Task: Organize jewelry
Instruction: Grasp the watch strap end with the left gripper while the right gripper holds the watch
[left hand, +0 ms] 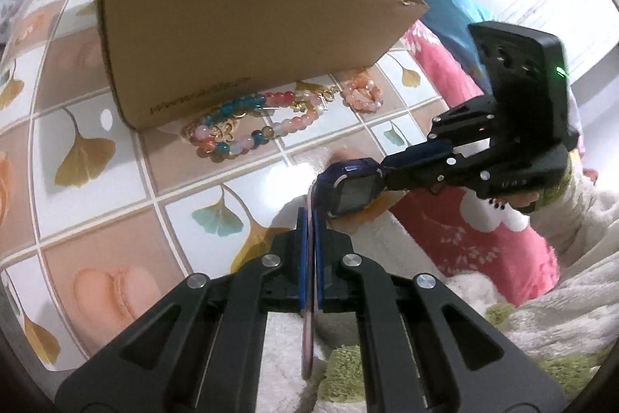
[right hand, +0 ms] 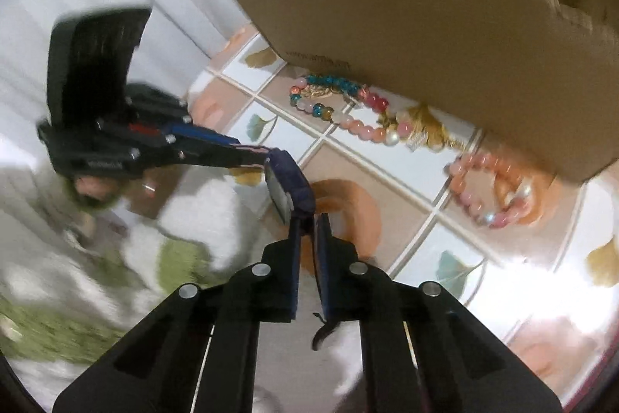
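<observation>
Now | both grip watch (left hand: 350,186) over counter's (left hand: 116,219) near edge: left hand-held gripper (left hand: 309,215) clamps pink strap, right hand-held gripper (right hand: 307,219) purple strap | advice: keep level, carry to box (left hand: 232,37).

Both tools were of matte black plastic. The left gripper (left hand: 309,215) had two long black fingers with dark blue pads, and four round silver screw heads sat in a row on its linkage arms. The right gripper (left hand: 381,171), toward three o'clock in the left wrist view, carried a flat black block on top with three small round holes and a small green light. Silver screws dotted its body. The person's sleeves were fluffy, white with green patches, at five o'clock.
</observation>
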The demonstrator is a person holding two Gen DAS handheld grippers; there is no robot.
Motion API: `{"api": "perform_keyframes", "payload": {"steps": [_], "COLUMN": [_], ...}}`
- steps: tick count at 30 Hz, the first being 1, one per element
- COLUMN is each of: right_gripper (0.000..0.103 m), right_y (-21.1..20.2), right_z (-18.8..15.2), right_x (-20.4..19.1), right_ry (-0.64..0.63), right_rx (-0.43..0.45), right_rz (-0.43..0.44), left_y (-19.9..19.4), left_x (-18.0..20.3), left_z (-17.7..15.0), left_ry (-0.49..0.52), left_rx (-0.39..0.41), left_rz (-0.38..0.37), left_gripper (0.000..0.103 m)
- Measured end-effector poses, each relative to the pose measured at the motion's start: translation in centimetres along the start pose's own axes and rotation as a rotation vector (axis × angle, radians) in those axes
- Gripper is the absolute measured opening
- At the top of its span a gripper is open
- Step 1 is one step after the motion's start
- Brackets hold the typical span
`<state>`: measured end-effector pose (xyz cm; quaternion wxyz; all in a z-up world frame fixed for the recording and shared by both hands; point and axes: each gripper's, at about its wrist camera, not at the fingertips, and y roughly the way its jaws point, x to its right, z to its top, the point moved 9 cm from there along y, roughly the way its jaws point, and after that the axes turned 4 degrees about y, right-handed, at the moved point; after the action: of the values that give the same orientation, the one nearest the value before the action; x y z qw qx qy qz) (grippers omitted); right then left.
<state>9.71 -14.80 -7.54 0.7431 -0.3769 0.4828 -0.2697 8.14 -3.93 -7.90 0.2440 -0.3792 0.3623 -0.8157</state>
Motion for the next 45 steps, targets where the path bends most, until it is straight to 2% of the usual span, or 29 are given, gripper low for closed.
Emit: {"api": "perform_keyframes", "payload": {"steps": [2, 5, 9, 11, 12, 16, 22, 25, 29, 33, 41, 45], "right_gripper": [0.009, 0.01, 0.012, 0.013, 0.015, 0.046, 0.048, 0.048, 0.048, 0.048, 0.048, 0.048], "right_y": [0.4, 0.9, 0.9, 0.3, -0.1, -1.6, 0.0, 1.2, 2.4, 3.2, 2.5, 2.2], "right_z": [0.3, 0.8, 1.3, 1.3, 1.3, 1.2, 0.3, 0.0, 0.0, 0.2, -0.3, -0.7], "right_x": [0.9, 2.1, 2.9, 2.7, 2.3, 0.8, -1.2, -1.5, -1.2, -1.4, -1.5, -1.3], "right_ry": [0.079, 0.095, 0.089, 0.062, 0.042, -0.088, -0.348, -0.449, -0.508, -0.528, -0.512, -0.505], "right_rx": [-0.026, -0.015, 0.018, 0.041, 0.06, 0.126, 0.067, 0.024, -0.024, -0.039, -0.022, -0.004], "right_rz": [0.046, -0.001, -0.069, -0.093, -0.102, -0.162, -0.266, -0.3, -0.3, -0.289, -0.291, -0.297], "left_y": [0.2, 0.5, 1.0, 0.9, 0.9, 0.8, 1.9, 2.3, 2.7, 2.5, 1.5, 1.2], "left_x": [-0.7, -1.5, -2.2, -2.1, -2.0, -0.5, 1.1, 1.1, 0.5, 0.2, -0.8, -0.9], "left_z": [0.1, 0.5, 0.7, 0.6, 0.7, 0.5, 0.1, -0.3, -0.7, -0.8, -0.4, 0.0], "left_ry": [-0.022, -0.021, 0.02, 0.072, 0.096, 0.229, 0.418, 0.46, 0.461, 0.453, 0.277, 0.203], "left_rx": [-0.004, 0.003, 0.003, 0.012, 0.018, 0.024, -0.019, -0.054, -0.084, -0.066, -0.019, 0.009], "left_rz": [-0.004, 0.031, 0.109, 0.154, 0.167, 0.197, 0.237, 0.233, 0.227, 0.221, 0.069, 0.016], "left_gripper": [0.003, 0.005, 0.018, 0.025, 0.029, 0.039, 0.041, 0.041, 0.041, 0.041, 0.04, 0.039]}}
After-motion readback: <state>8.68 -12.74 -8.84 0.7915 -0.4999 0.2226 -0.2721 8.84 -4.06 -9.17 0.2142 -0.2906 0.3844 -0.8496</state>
